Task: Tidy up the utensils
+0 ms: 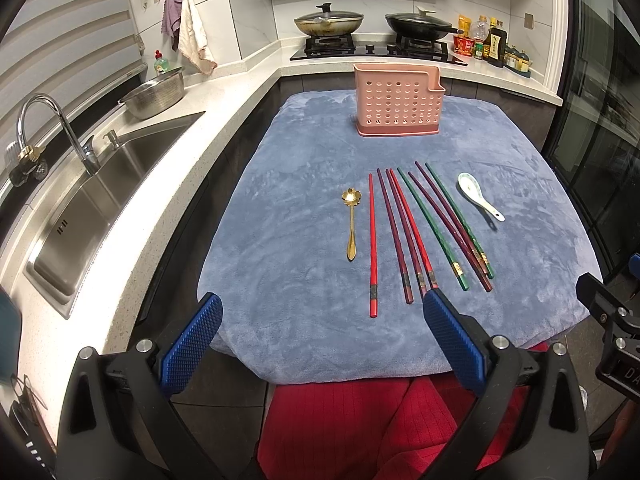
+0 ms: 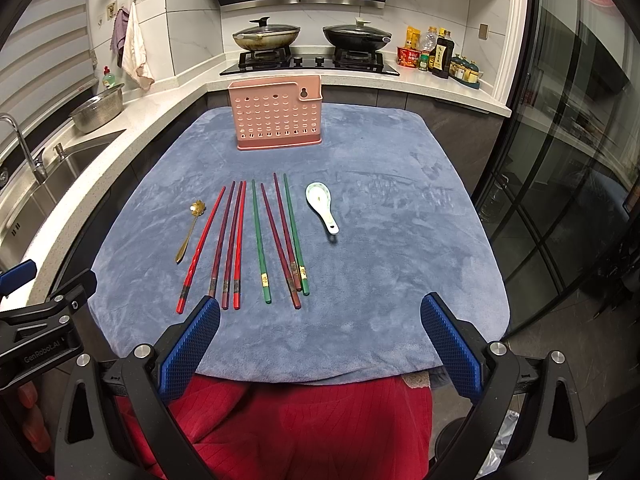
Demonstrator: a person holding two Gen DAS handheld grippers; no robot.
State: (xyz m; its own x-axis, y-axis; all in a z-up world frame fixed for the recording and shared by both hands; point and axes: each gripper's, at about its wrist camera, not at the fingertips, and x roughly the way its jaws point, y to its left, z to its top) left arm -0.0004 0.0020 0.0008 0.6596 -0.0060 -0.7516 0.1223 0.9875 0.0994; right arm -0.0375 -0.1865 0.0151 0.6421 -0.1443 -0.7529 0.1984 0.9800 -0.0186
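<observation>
1. We see the chopsticks (image 1: 424, 232) laid out side by side on the blue cloth (image 1: 280, 280), eight of them in red, purple and green, tips pointing toward the far end; in the right wrist view the same row (image 2: 256, 240) sits left of centre
2. Just left of that row we find the gold spoon (image 1: 351, 224) with its flower-shaped bowl at the far end, apart from the nearest red stick; the right wrist view shows it too (image 2: 188, 232)
3. To the right of the row lies the white ceramic spoon (image 1: 478, 196), bowl up, near the outermost green stick but not touching it
4. Beyond all of these, at the far end of the cloth, stands the pink perforated holder (image 1: 398, 100), upright; we cannot see inside it
5. Our left gripper (image 1: 322, 344) hangs over the near edge of the cloth with its blue pads spread wide and nothing between them
6. Our right gripper (image 2: 320, 344) is likewise wide apart and holds nothing
7. Around the table we note the sink (image 1: 92, 204) on the left and two lidded pans on the stove (image 1: 372, 46) behind
</observation>
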